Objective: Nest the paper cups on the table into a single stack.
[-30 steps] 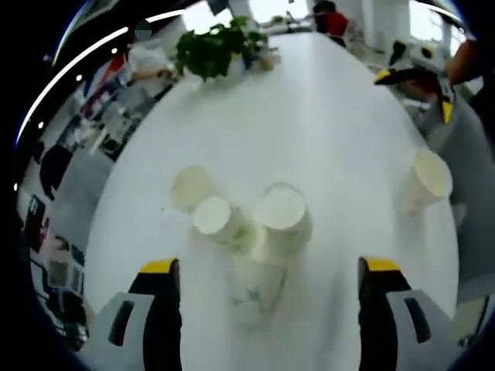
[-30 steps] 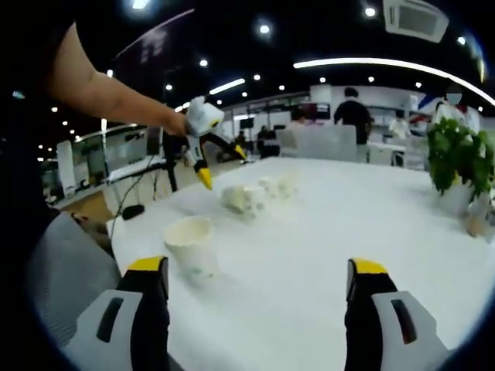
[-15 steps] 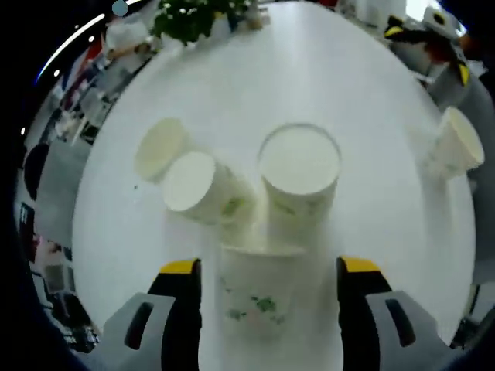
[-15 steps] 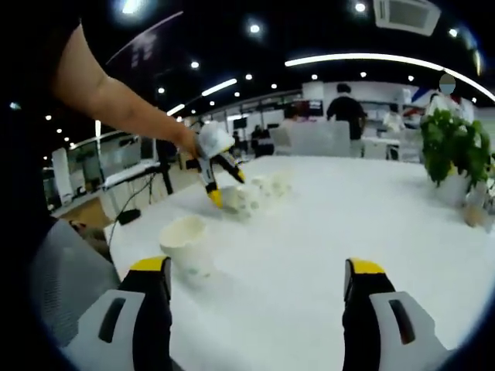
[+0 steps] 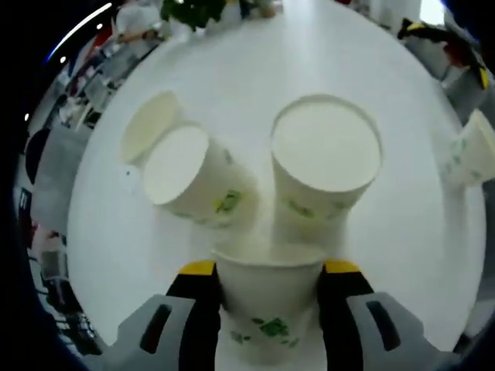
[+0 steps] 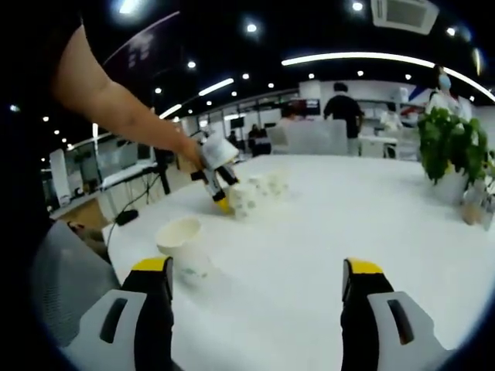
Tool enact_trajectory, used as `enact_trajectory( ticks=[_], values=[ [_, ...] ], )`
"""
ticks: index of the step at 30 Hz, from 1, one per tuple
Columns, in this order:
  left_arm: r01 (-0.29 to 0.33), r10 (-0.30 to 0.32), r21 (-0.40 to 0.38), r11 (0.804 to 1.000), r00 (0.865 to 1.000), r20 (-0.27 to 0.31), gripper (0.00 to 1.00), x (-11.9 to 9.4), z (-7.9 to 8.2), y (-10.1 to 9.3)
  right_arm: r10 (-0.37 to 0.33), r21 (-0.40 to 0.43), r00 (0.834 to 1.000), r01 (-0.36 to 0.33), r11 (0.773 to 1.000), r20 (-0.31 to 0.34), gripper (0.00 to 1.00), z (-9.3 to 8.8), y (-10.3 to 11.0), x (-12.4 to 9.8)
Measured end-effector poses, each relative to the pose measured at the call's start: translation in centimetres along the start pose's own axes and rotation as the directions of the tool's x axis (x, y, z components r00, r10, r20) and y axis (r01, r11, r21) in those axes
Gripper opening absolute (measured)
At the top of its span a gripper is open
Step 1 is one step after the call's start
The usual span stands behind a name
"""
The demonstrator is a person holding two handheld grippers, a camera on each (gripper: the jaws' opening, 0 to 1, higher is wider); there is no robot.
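Several white paper cups with green print lie close together on the white table (image 5: 255, 62). The nearest cup (image 5: 267, 305) stands upright between the jaws of my left gripper (image 5: 269, 268), which press on both its sides. Behind it stands a second upright cup (image 5: 325, 158). A tipped cup (image 5: 193, 185) lies to its left, with another tipped cup (image 5: 147, 127) behind that one. A lone cup (image 5: 468, 151) stands at the right edge. In the right gripper view, my right gripper (image 6: 257, 269) is open over the table, near the lone cup (image 6: 186, 249). The left gripper (image 6: 216, 174) meets the cup cluster (image 6: 255, 193).
A potted green plant (image 6: 452, 147) stands on the far right of the table (image 6: 332, 232) and at the top (image 5: 193, 9) of the left gripper view. The right gripper (image 5: 445, 42) shows at the upper right. A person (image 6: 344, 112) stands in the office behind.
My left gripper has come down onto the cup cluster and its jaws have narrowed around the nearest upright cup. The right gripper has barely moved.
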State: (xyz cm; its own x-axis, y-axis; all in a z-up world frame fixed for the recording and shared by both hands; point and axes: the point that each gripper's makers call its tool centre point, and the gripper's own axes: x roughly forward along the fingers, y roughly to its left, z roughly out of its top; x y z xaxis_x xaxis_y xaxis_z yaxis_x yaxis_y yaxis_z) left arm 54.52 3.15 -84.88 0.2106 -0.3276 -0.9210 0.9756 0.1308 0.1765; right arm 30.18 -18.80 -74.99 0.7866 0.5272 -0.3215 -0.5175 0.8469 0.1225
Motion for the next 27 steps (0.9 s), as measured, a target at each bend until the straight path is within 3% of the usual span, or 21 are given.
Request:
enact_trajectory(
  ticks=[5, 11, 15, 18, 20, 23, 25, 26, 27],
  values=[
    [-0.014, 0.019, -0.104, 0.995, 0.998, 0.056, 0.45, -0.3, -0.2, -0.1, 0.002, -0.004, 1.000, -0.002, 1.000, -0.001, 0.88, 0.0, 0.1, 0.0],
    [-0.051, 0.085, -0.250, 0.967, 0.989, 0.124, 0.42, -1.3, -0.7, 0.0, 0.007, -0.010, 1.000, -0.007, 1.000, 0.001, 0.88, 0.1, 0.2, 0.0],
    [-0.086, 0.169, -0.378, 0.922, 0.967, 0.192, 0.41, -2.7, -0.5, 1.2, 0.009, -0.016, 1.000, -0.009, 1.000, 0.001, 0.88, 0.1, 0.2, 0.0],
    [-0.114, 0.241, -0.438, 0.892, 0.939, 0.247, 0.41, -4.1, -0.1, 2.2, 0.007, -0.015, 1.000, -0.007, 1.000, 0.001, 0.87, 0.1, 0.1, 0.0],
    [-0.119, 0.294, -0.490, 0.864, 0.908, 0.297, 0.41, -5.2, 0.4, 3.1, 0.002, -0.017, 1.000, -0.002, 1.000, 0.001, 0.87, 0.1, 0.0, 0.0],
    [-0.152, 0.395, -0.546, 0.824, 0.845, 0.361, 0.42, -7.4, 1.3, 4.5, 0.002, -0.029, 1.000, -0.002, 1.000, 0.000, 0.86, 0.2, 0.1, 0.0],
    [-0.137, 0.424, -0.569, 0.811, 0.808, 0.410, 0.42, -8.6, 2.2, 4.9, 0.002, -0.034, 1.000, -0.002, 0.999, -0.003, 0.86, 0.1, 0.1, 0.0],
    [-0.138, 0.432, -0.573, 0.808, 0.799, 0.417, 0.42, -8.8, 2.3, 5.0, 0.002, -0.033, 1.000, -0.002, 0.999, -0.003, 0.86, 0.1, 0.1, 0.0],
    [-0.130, 0.465, -0.598, 0.791, 0.763, 0.448, 0.42, -9.8, 2.8, 5.6, 0.001, -0.032, 1.000, -0.002, 1.000, -0.002, 0.86, 0.2, 0.1, 0.0]
  ],
)
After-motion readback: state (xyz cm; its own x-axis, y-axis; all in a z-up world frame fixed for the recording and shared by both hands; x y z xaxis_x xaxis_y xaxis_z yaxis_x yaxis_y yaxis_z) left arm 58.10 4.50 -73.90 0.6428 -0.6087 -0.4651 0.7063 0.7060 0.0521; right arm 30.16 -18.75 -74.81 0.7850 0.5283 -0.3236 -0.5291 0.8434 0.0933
